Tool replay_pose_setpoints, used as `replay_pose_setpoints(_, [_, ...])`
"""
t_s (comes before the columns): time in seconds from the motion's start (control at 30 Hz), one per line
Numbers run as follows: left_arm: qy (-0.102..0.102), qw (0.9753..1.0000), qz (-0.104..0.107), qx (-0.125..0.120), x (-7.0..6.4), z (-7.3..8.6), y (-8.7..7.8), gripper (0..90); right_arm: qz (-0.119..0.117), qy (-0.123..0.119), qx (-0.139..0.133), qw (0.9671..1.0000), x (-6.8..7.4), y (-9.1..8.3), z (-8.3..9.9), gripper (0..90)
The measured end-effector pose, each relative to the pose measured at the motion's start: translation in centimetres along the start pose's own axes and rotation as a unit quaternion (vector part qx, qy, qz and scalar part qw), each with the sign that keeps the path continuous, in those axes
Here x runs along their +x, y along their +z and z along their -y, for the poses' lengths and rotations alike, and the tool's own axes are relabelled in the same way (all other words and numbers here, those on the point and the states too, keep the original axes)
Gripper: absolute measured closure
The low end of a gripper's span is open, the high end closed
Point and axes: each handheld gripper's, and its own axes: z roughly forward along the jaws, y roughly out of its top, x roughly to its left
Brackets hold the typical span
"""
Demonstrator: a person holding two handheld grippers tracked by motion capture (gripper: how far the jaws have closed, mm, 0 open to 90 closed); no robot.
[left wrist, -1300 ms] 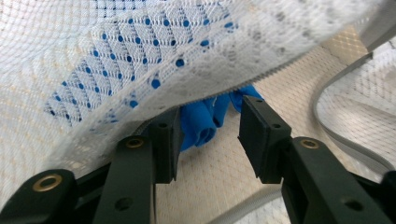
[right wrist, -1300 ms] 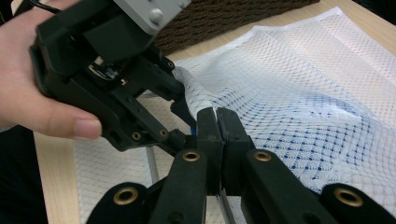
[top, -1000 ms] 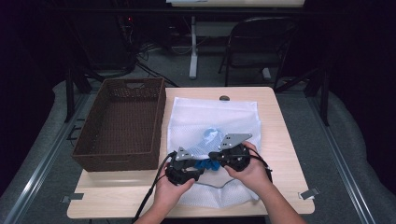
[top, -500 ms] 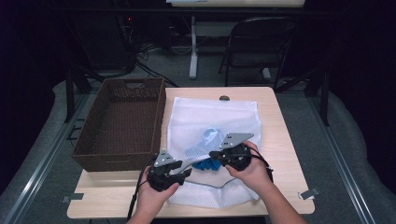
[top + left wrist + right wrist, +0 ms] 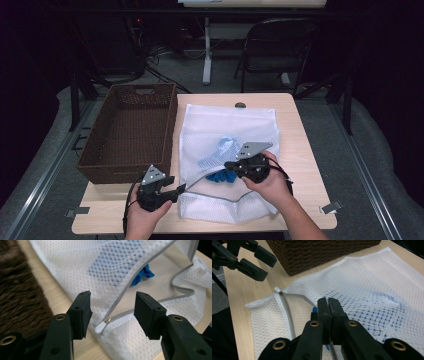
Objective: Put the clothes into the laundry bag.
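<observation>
- My right gripper (image 5: 231, 165) has its jaws pressed together on the upper edge of the white mesh laundry bag (image 5: 235, 125), right at the zip opening; in the right gripper view the jaws meet with mesh between them, so I read it as clamped on the bag's lip to lift that edge and keep the mouth open
- My left gripper (image 5: 181, 189) has its jaws spread wide and holds nothing; in the left gripper view the white zipper pull (image 5: 100, 327) lies on the table between the two jaws but touches neither
- I judge the left jaws are lined up there so they can close on the pull, or on the lower lip, while the right one braces the cloth
- The zipper track (image 5: 140, 272) is parted, one side raised by my right grip, the other lying flat, which leaves a gap into the bag
- A blue cloth item (image 5: 219, 176) sits at that gap, partly out, near the right gripper; more pale blue cloth (image 5: 223, 147) shows through the mesh farther in
- The bag lies flat on the wooden table (image 5: 300, 140), just beside the brown wicker basket (image 5: 131, 130), which stands empty to the left, likely meant to receive the contents
</observation>
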Motion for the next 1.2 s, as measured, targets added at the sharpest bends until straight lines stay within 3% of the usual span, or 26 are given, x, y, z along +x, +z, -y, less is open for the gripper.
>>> replay_pose_setpoints(0.23, [-0.012,0.9999,-0.008,0.002,1.1,0.9,-0.7,47.7,-0.001,-0.001,0.004,1.0000,0.1,0.0,-0.1,89.0])
replay_pose_setpoints(0.53, [-0.009,0.9999,-0.011,-0.005,1.8,1.1,-0.9,48.1,-0.003,0.000,0.012,0.9999,0.4,0.0,-0.4,89.0])
replay_pose_setpoints(0.87, [-0.002,0.9999,-0.001,0.010,1.5,1.4,-0.2,48.1,-0.003,-0.006,0.019,0.9998,1.0,-0.6,-0.5,89.0])
replay_pose_setpoints(1.2, [-0.002,0.9999,0.000,0.013,1.4,1.6,0.2,48.0,-0.007,-0.002,0.031,0.9995,1.6,-0.1,1.4,88.9])
